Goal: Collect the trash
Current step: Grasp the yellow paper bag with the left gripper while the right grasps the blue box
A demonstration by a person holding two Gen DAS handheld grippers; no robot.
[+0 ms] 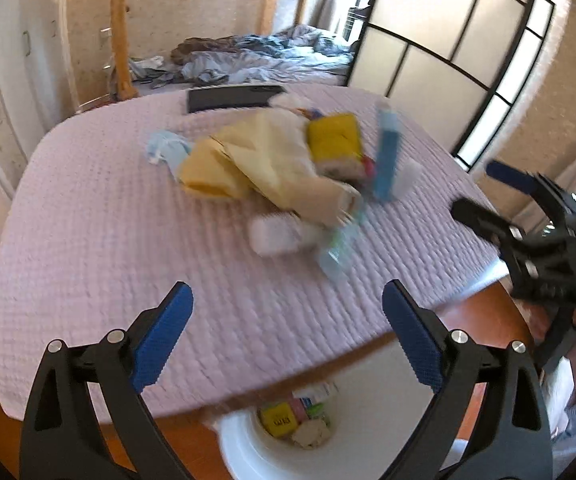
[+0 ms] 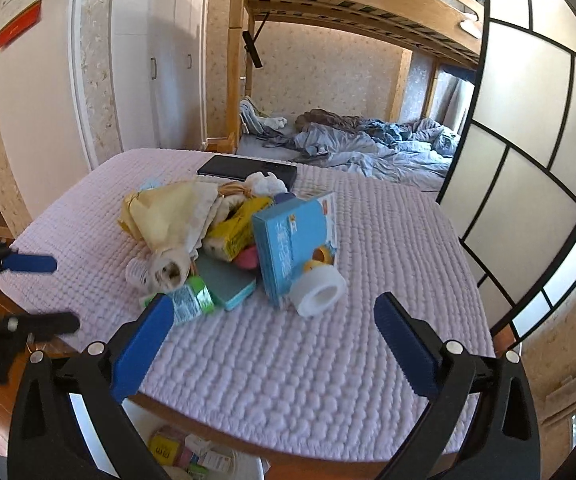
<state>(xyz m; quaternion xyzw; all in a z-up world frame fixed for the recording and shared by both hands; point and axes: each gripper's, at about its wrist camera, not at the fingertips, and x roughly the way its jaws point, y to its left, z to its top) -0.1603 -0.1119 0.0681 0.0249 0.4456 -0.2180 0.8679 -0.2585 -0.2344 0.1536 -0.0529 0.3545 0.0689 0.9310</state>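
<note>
Pink quilted bed (image 2: 328, 360) is carrying a trash pile (image 2: 223, 236) (blue box, tape roll, yellow wrappers) and a black tablet (image 2: 247, 170) lying flat behind.

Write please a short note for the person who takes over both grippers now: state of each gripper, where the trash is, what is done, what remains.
Left gripper: open, empty, above the near table edge.
Right gripper: open, empty, beside the left one.
White bin: on the floor below the near table edge; it already holds a yellow box and crumpled paper.
Left on the pink quilted cloth: pile with yellow paper bag, blue carton, white tape roll, green-labelled bottle, teal box, yellow packet.
The black flat device behind the pile does not look like trash.
</note>
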